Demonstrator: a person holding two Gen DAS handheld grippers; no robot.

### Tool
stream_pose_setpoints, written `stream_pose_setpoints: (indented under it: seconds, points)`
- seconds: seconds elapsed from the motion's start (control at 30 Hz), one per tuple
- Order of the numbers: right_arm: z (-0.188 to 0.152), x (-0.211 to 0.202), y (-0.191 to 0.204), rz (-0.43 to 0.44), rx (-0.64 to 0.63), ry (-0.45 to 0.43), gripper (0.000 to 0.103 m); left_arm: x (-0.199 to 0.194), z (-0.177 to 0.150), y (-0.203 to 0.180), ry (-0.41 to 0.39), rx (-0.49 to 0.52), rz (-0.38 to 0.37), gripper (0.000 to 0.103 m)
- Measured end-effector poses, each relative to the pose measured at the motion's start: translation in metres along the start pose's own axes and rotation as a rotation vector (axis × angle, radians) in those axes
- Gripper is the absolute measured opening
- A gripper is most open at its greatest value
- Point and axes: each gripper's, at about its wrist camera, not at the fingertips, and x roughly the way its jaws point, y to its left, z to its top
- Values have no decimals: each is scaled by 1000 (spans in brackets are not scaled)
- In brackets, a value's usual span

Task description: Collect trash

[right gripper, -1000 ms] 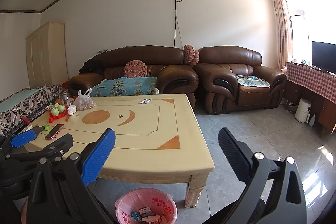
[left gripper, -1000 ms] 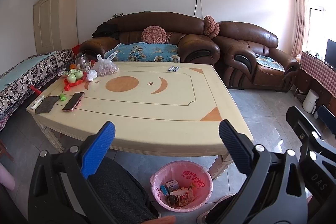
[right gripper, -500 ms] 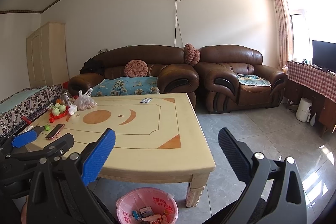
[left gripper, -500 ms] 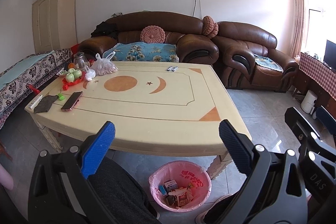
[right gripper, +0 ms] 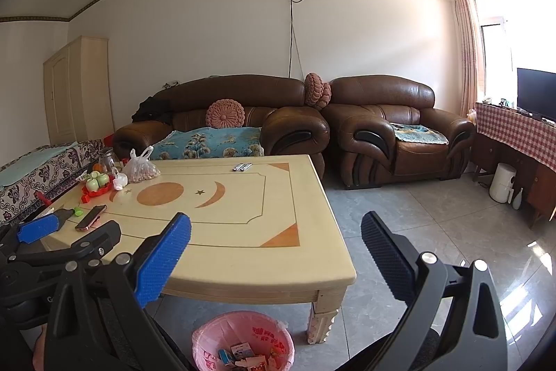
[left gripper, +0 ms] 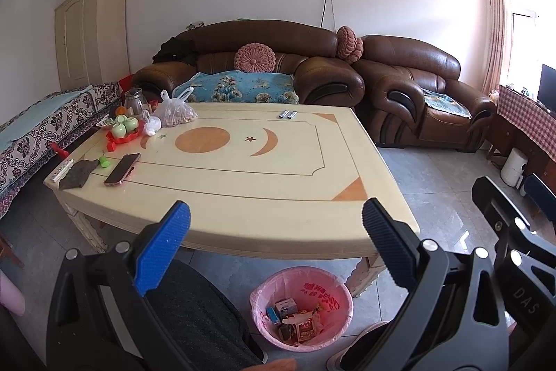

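Observation:
A pink-lined trash bin (left gripper: 301,308) stands on the floor in front of the cream coffee table (left gripper: 243,197), with several wrappers and small boxes inside; it also shows in the right wrist view (right gripper: 243,341). My left gripper (left gripper: 276,242) is open and empty, held above the table's near edge and the bin. My right gripper (right gripper: 276,252) is open and empty, over the table's near right corner. Two small wrappers (left gripper: 288,114) lie at the table's far side.
On the table's left end sit a phone (left gripper: 122,169), a dark cloth (left gripper: 77,179), a remote, a red tray with green cups (left gripper: 122,129) and a plastic bag (left gripper: 173,114). Brown sofas (left gripper: 312,72) stand behind. A white appliance (right gripper: 502,182) stands at right.
Both views have shifted only slightly; the scene slid a little left in the left wrist view. Both grippers stay open and empty.

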Motion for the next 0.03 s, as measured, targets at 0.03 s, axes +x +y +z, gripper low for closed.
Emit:
stream_pose_setpoints:
  seconds: [0.03]
  points:
    - [0, 0, 1, 2, 1, -1, 96, 0, 0, 0, 1, -1, -2, 97]
